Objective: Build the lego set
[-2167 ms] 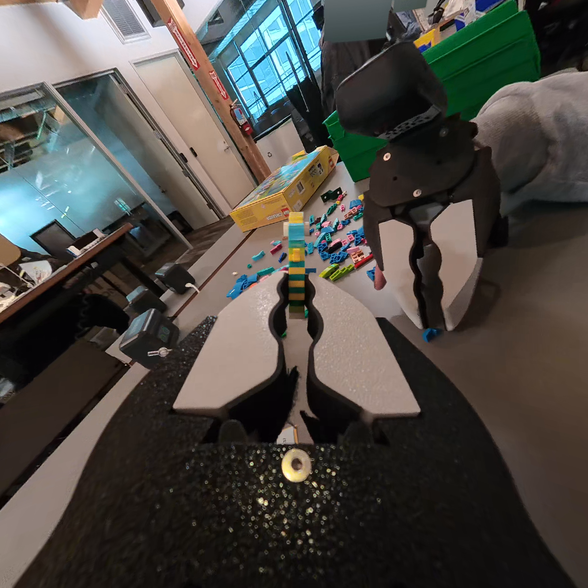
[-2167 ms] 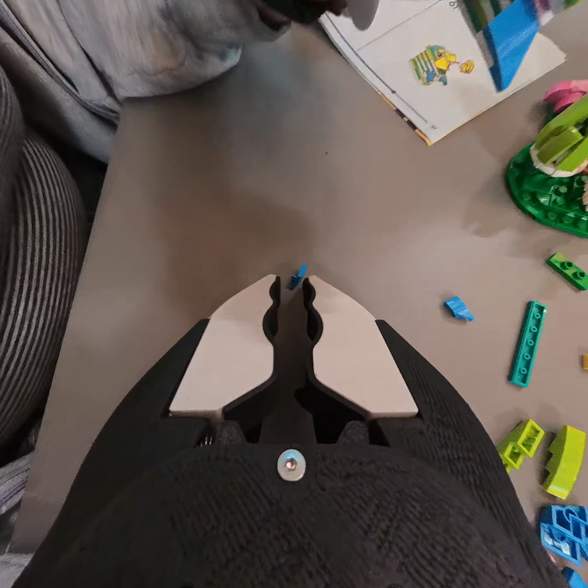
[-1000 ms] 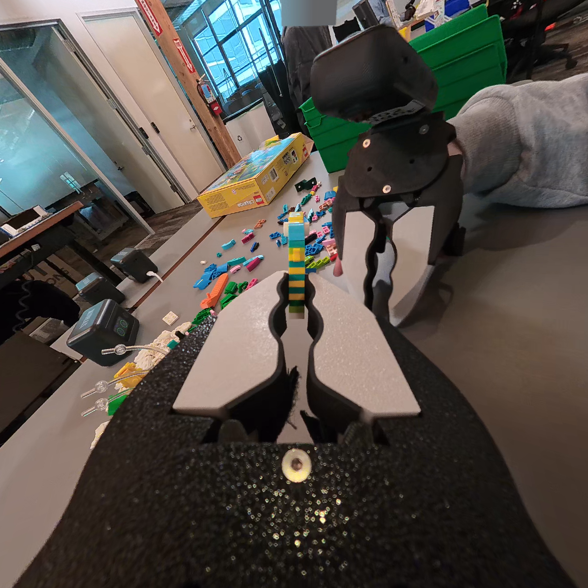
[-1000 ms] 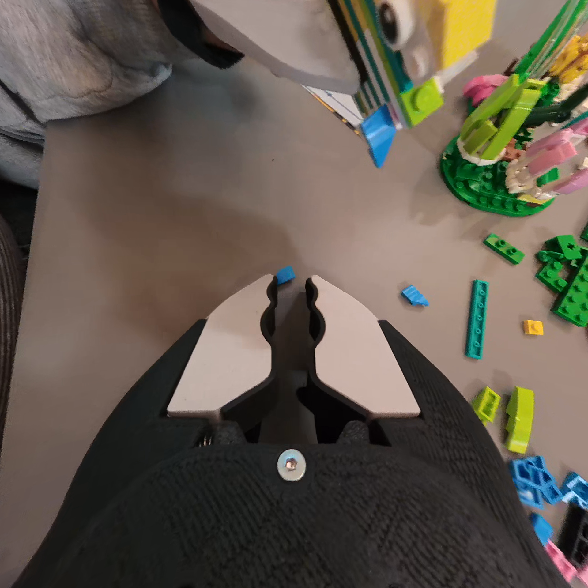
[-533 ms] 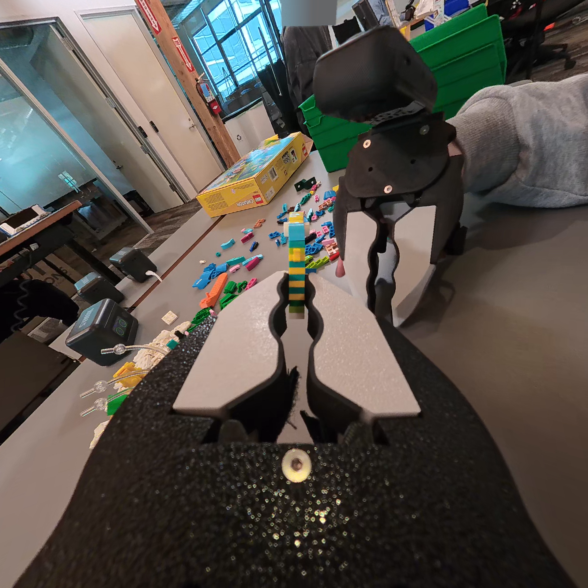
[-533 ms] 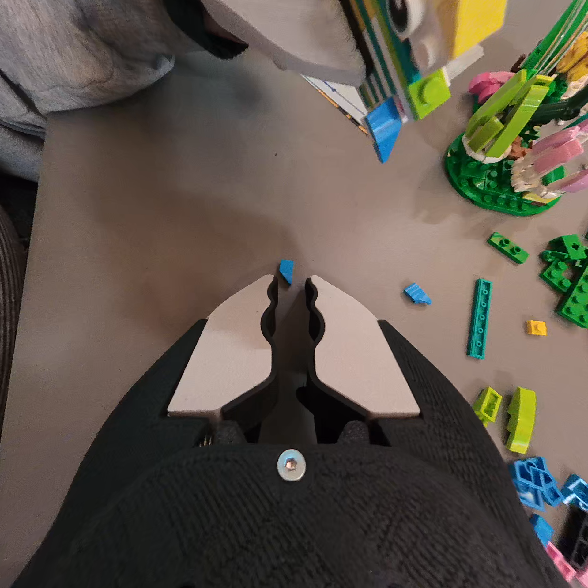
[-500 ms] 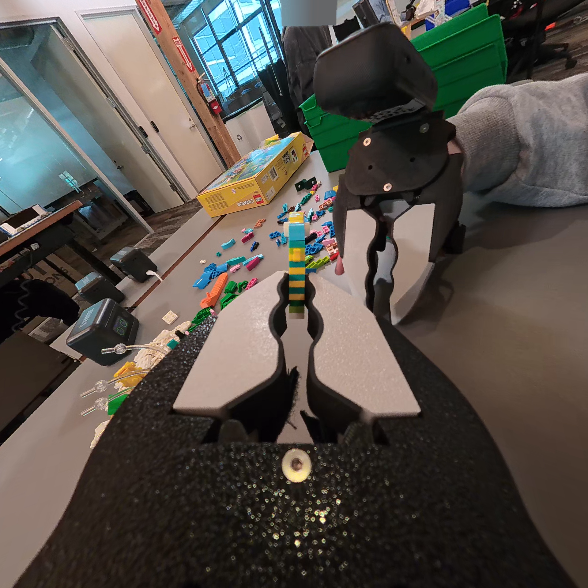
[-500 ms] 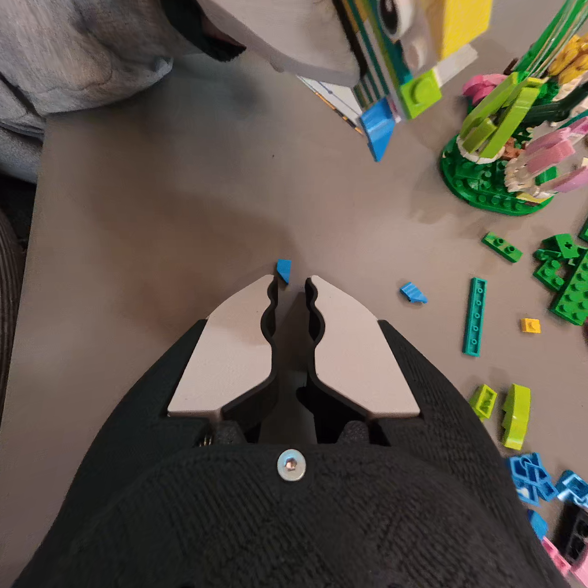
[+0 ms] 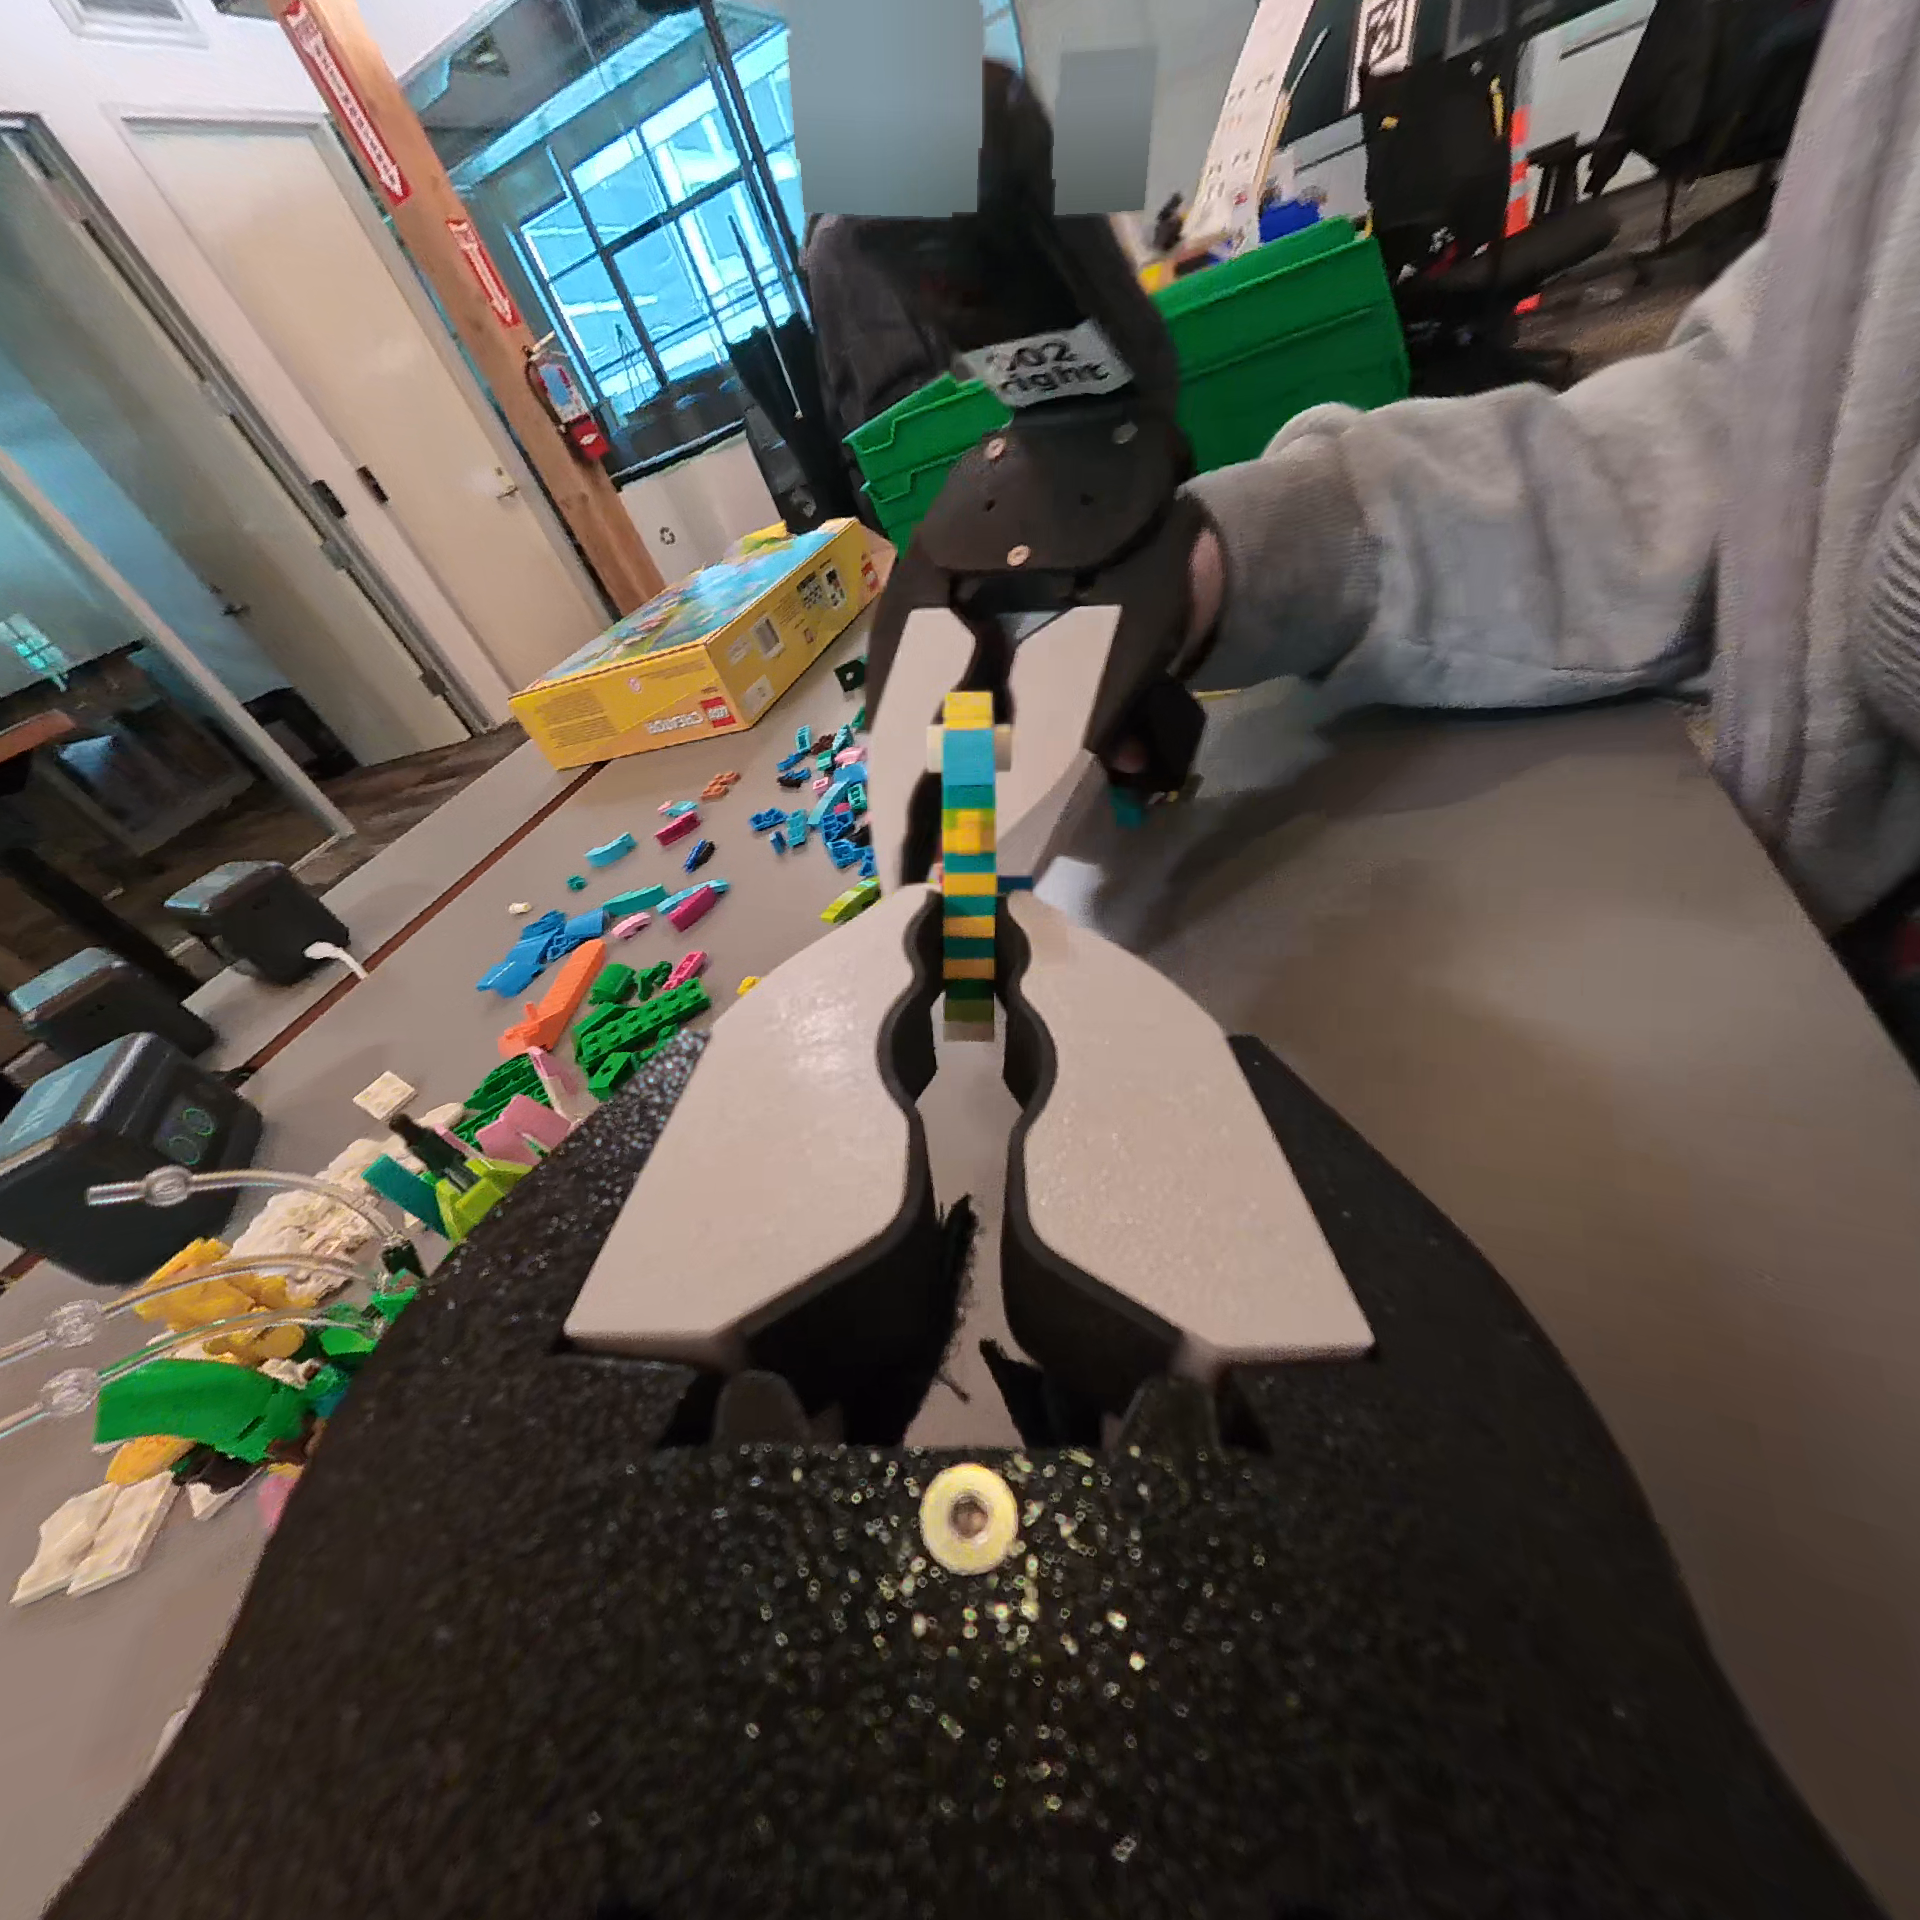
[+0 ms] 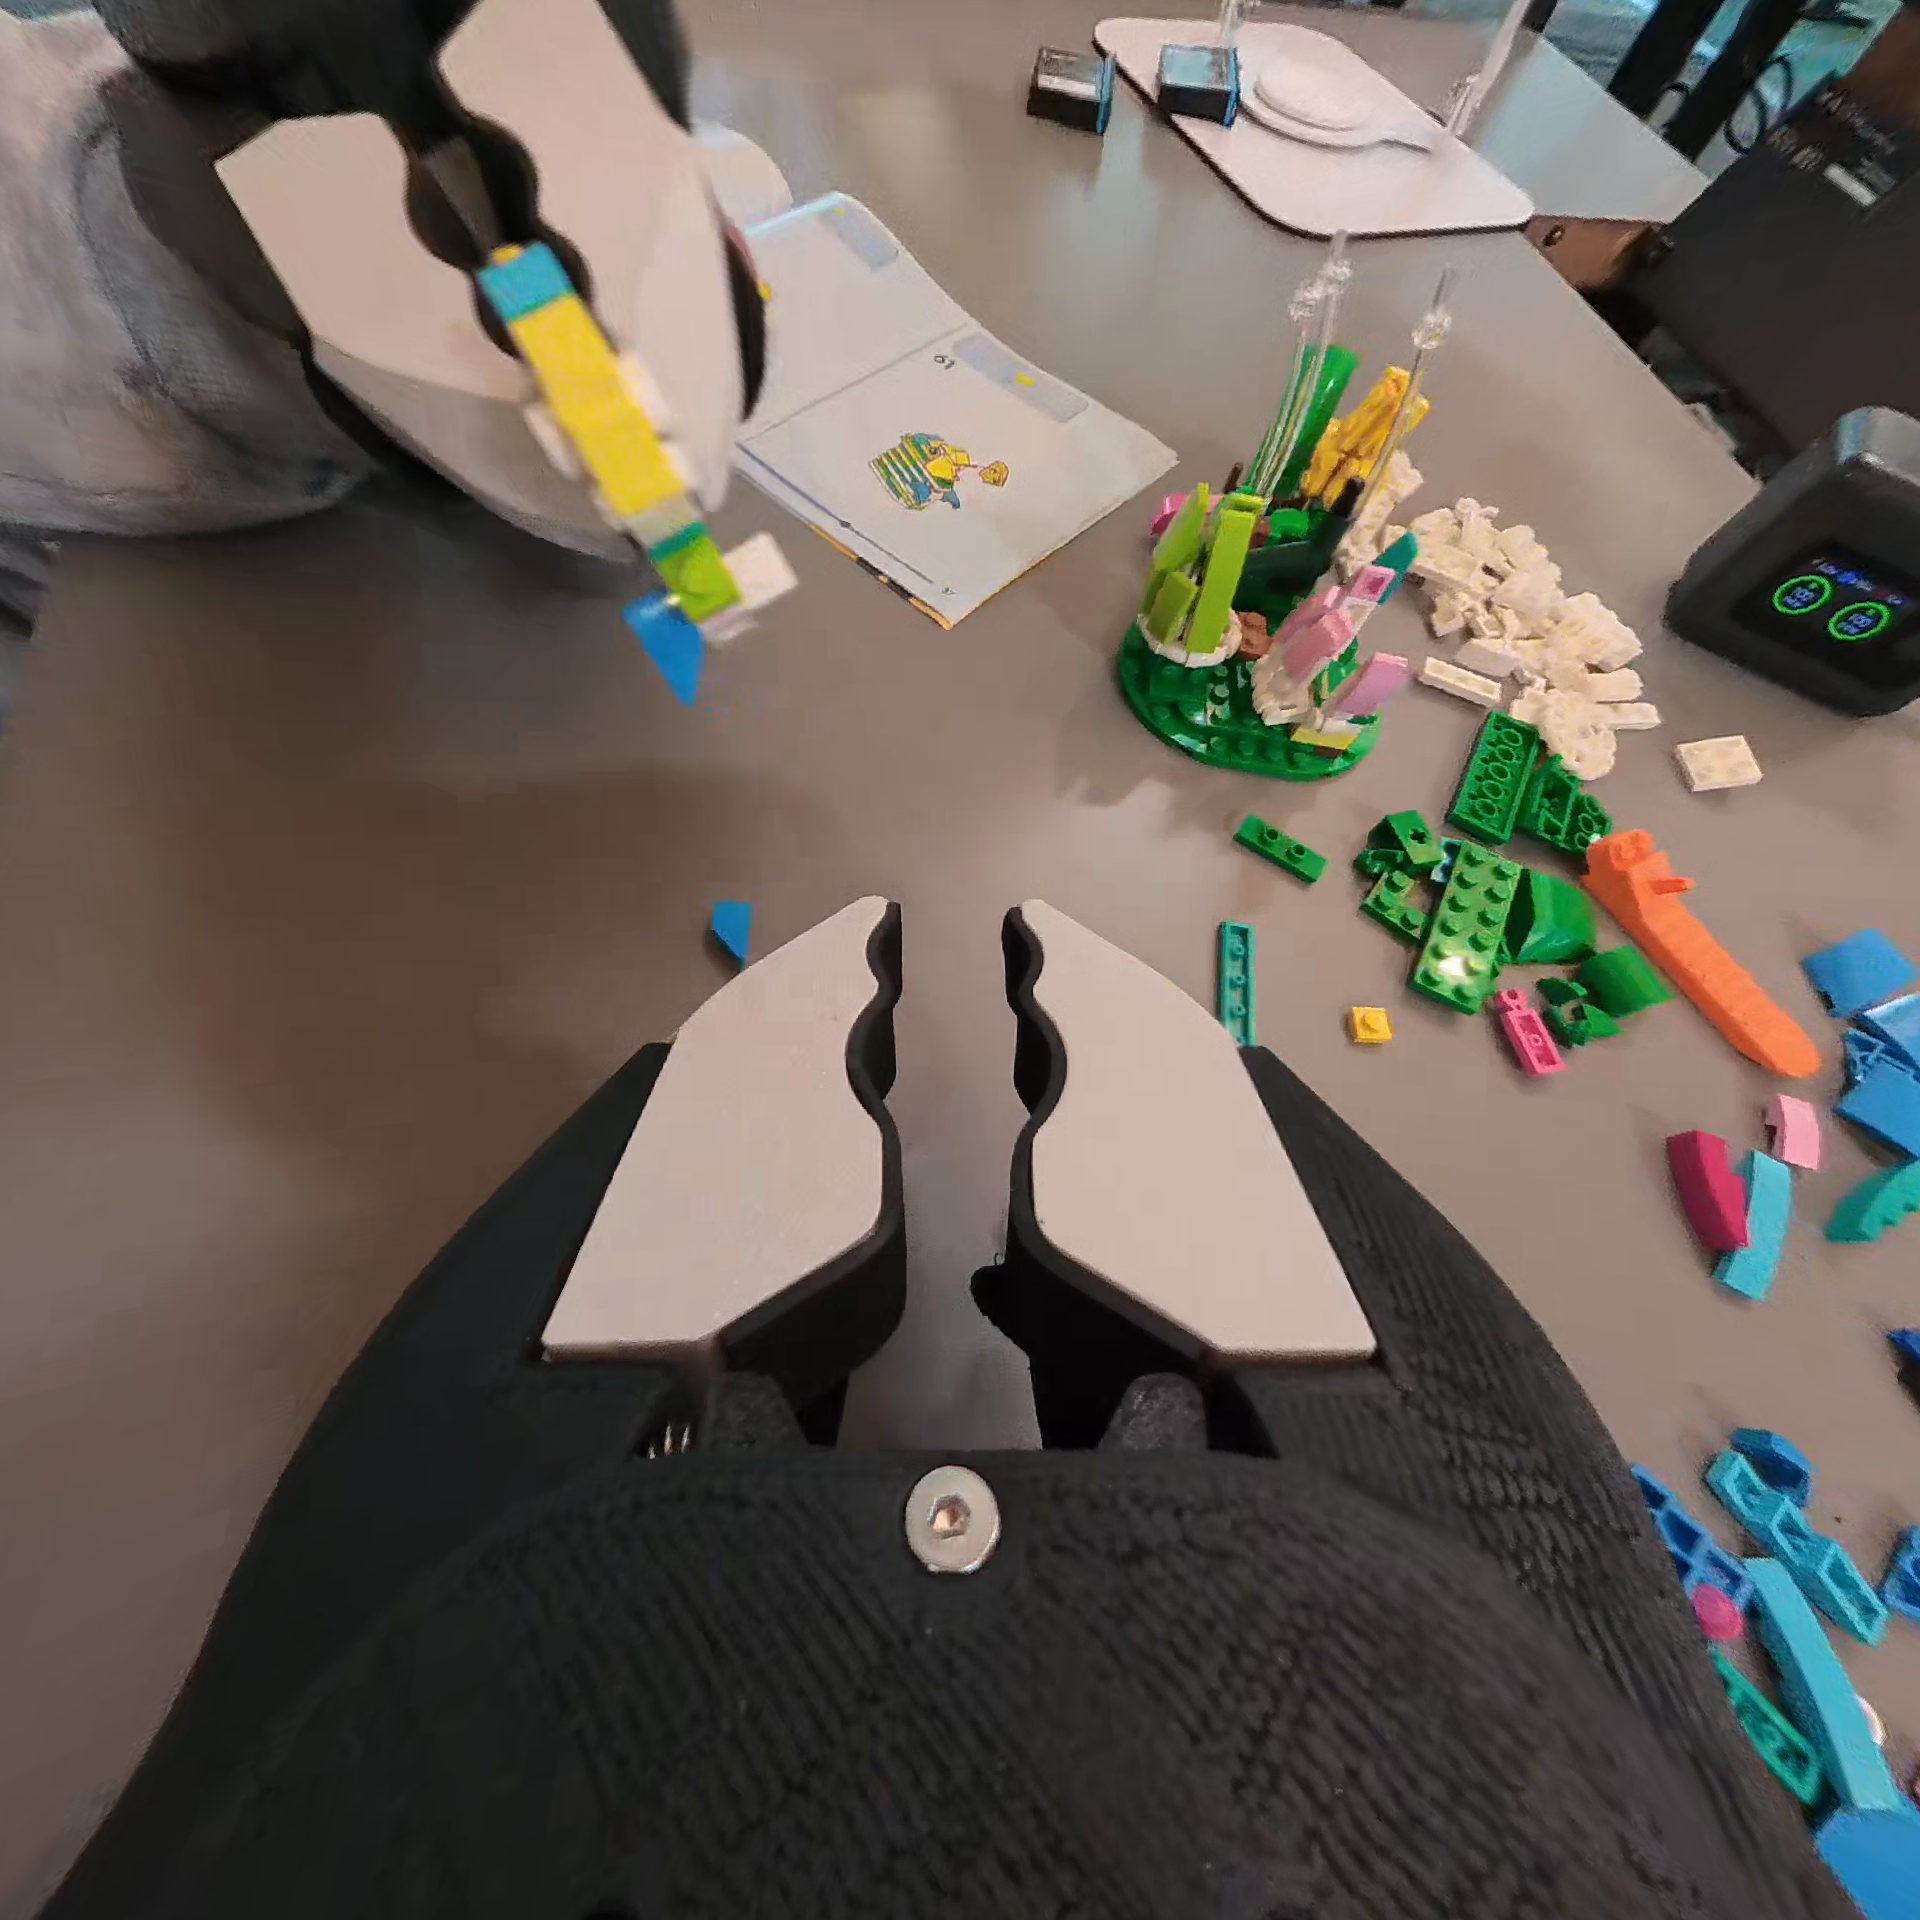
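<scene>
1. Grey table (image 10: 416, 831) in an open office is carrying scattered loose bricks, an open instruction booklet (image 10: 935, 457), a yellow cardboard set box (image 9: 696, 655) and a green-based plant model of lime, pink and white pieces (image 10: 1257, 623).
2. Left tool (image 9: 966, 966) is clamping the lower end of a narrow striped fish-like stack of yellow, teal and lime plates (image 9: 968, 862), its fingers pressing on both flat sides; the stack is being held off the table, long axis running out along the fingers.
3. Right tool (image 10: 951, 914) is hovering over bare table with fingers slightly apart and nothing between them.
4. Small blue wedge-shaped brick (image 10: 730, 928) is lying on the table just left of the right tool's left fingertip, outside the gap.
5. Judgement: the wedge looks like the next piece wanted; the right tool is the nearer one and is needing a short leftward shift to straddle it.
</scene>
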{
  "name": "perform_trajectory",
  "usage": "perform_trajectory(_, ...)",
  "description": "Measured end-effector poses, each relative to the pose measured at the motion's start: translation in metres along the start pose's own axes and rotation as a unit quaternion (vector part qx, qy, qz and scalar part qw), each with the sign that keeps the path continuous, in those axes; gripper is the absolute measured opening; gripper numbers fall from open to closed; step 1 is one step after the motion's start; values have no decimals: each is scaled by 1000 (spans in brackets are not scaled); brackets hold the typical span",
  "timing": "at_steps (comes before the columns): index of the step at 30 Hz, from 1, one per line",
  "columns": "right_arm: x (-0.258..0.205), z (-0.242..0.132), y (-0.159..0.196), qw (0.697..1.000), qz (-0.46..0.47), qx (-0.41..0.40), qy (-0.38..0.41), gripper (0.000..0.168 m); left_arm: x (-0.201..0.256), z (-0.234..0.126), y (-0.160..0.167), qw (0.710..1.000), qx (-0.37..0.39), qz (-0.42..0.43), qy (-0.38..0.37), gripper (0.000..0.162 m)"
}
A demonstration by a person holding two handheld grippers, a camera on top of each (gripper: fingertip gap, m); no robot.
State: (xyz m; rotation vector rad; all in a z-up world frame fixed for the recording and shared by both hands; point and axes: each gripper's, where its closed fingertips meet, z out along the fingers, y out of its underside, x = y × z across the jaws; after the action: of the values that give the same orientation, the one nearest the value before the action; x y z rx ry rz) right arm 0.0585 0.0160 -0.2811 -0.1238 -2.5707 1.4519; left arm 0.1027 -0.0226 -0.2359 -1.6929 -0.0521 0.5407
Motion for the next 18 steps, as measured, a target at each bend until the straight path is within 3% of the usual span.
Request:
perform_trajectory(5,16,7,14,994,-30,-95,-47,39,-4,-15,-19,986,99,-122,46,8)
perform_trajectory(9,24,19,22,981,-55,-154,-106,27,-14,-29,-37,955,185,-217,80,8)
perform_trajectory(14,32,28,36,971,-67,-189,-129,22,-16,-36,-42,952,196,-220,85,8)
perform_trajectory(18,25,31,30,973,-53,-163,-152,19,-19,-41,-44,948,208,-226,85,8)
